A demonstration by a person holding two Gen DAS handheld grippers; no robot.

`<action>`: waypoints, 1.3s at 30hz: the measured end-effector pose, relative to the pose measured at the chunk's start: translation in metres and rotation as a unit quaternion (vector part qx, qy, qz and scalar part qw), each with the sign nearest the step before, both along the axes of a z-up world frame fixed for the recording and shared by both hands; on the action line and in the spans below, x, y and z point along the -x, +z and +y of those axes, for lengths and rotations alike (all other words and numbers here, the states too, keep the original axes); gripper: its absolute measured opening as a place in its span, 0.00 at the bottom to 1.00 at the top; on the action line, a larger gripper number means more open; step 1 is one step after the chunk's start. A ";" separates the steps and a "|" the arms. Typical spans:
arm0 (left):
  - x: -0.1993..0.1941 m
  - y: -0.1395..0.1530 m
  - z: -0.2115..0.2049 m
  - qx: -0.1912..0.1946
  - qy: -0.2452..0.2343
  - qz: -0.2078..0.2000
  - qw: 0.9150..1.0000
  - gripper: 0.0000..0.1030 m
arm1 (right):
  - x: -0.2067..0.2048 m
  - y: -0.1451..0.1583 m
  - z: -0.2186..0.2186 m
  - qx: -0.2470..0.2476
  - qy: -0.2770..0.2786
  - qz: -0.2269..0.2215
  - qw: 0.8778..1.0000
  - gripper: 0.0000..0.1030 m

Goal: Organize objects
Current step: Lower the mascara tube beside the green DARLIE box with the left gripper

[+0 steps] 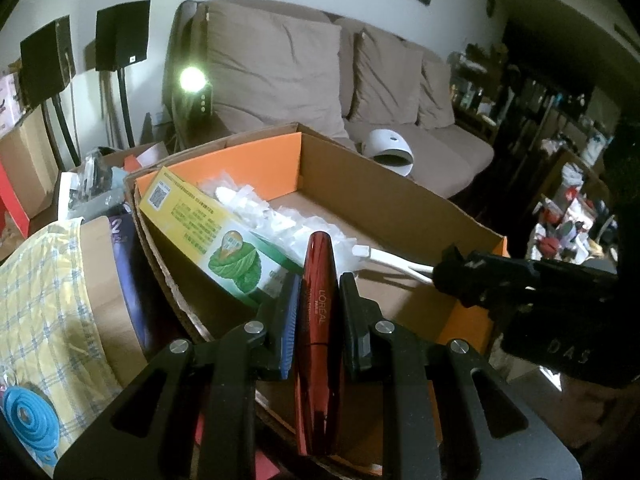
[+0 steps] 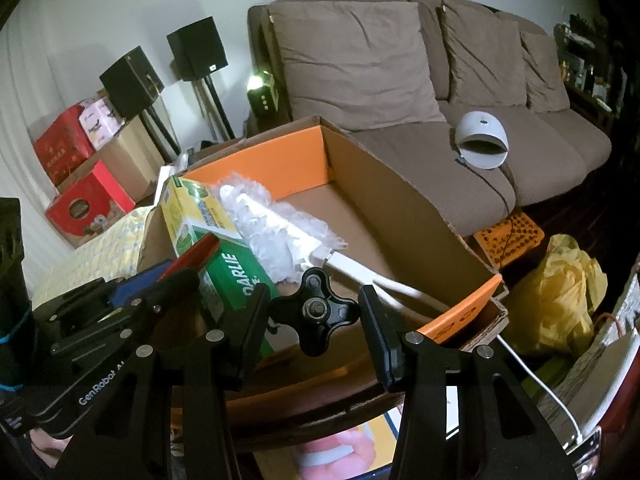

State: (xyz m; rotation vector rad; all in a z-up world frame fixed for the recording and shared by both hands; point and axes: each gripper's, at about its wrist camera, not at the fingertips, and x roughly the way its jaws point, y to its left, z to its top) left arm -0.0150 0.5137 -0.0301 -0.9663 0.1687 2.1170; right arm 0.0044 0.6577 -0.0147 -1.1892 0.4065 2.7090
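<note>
Sofa (image 2: 400, 80): standing behind, carrying a white dome device (image 2: 482, 144).
Cardboard box (image 2: 404, 216): lying open, holding a green-yellow carton (image 2: 200, 232) and white duster (image 2: 276, 228).
Left hand-held gripper (image 1: 318, 300): clamping a red L'Oréal tube (image 1: 318, 320) over the box's near edge.
Right hand-held gripper (image 2: 314, 320): jaws standing apart, flanking a black knob (image 2: 314, 310).

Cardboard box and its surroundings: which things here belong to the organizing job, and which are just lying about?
In the job:
- cardboard box
- red mascara tube, in the left tongs
- black knob, between the right tongs
- toothpaste carton
- white duster

Lying about:
- sofa
- speakers
- yellow bag
</note>
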 end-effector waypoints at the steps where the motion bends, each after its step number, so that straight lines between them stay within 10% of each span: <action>1: 0.000 0.000 0.002 0.001 0.001 -0.001 1.000 0.18 | 0.001 -0.002 0.001 0.003 0.000 -0.001 1.000 0.45; 16: 0.004 -0.008 0.017 0.057 0.005 -0.032 0.998 0.18 | 0.003 -0.008 0.003 0.017 0.001 -0.002 1.000 0.45; 39: 0.012 0.005 0.035 0.023 -0.006 -0.048 0.999 0.18 | 0.000 -0.008 0.015 0.064 -0.029 0.029 0.997 0.45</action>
